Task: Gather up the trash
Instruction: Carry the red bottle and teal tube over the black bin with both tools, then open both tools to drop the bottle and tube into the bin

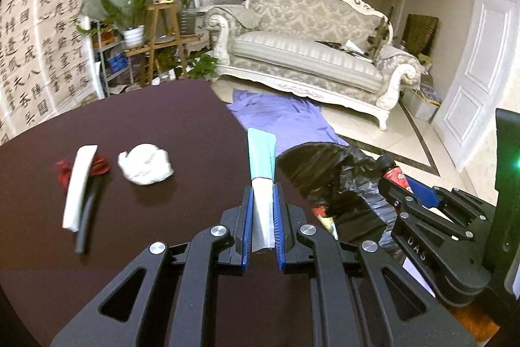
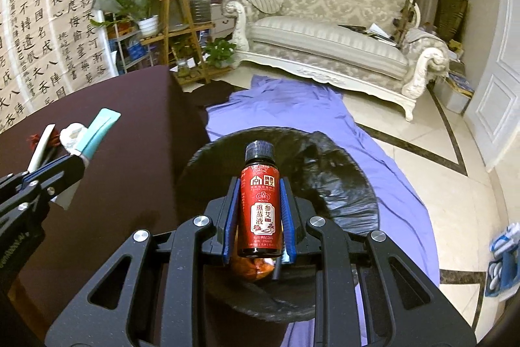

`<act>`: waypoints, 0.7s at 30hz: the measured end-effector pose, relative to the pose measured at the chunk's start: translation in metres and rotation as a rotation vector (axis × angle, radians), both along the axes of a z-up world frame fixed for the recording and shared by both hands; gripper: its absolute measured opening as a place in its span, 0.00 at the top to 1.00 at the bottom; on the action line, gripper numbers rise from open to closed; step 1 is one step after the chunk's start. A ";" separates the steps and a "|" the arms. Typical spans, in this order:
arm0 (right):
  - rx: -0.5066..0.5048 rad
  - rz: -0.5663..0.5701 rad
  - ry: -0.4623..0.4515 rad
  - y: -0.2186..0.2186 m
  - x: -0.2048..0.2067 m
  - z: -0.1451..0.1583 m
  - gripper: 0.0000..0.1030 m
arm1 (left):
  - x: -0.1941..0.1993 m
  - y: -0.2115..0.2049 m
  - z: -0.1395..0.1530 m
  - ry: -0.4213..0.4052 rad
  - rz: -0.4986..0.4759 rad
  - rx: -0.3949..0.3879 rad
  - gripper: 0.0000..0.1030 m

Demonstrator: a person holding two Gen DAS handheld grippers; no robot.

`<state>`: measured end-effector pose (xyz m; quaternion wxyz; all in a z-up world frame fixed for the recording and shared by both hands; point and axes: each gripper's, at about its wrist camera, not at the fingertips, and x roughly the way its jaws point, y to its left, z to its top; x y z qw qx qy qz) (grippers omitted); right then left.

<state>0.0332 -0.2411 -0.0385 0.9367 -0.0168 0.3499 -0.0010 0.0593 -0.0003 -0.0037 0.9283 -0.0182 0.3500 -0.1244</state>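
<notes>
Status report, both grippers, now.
Left gripper shut on teal tube. Right gripper shut on red bottle, over black bin bag. Path clear.

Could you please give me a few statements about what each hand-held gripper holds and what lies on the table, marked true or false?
1. The right hand-held gripper is shut on a red-labelled bottle. True.
2. The left hand-held gripper is empty. False: it grips a teal and white tube.
3. A crumpled white tissue lies on the dark table. True.
4. The bottle has no cap. False: a black cap is on it.
5. The bin's black bag stands on the table. False: it stands beside the table, over the floor.
</notes>
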 end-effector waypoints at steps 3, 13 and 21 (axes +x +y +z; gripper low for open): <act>-0.004 -0.017 -0.005 -0.009 0.003 -0.002 0.78 | 0.009 -0.014 -0.004 0.008 -0.019 0.018 0.88; 0.010 -0.064 -0.003 -0.035 0.017 -0.011 0.78 | 0.029 -0.045 -0.008 0.014 -0.060 0.057 0.88; 0.022 -0.094 0.020 -0.048 0.024 -0.020 0.77 | 0.037 -0.065 -0.016 0.033 -0.085 0.090 0.86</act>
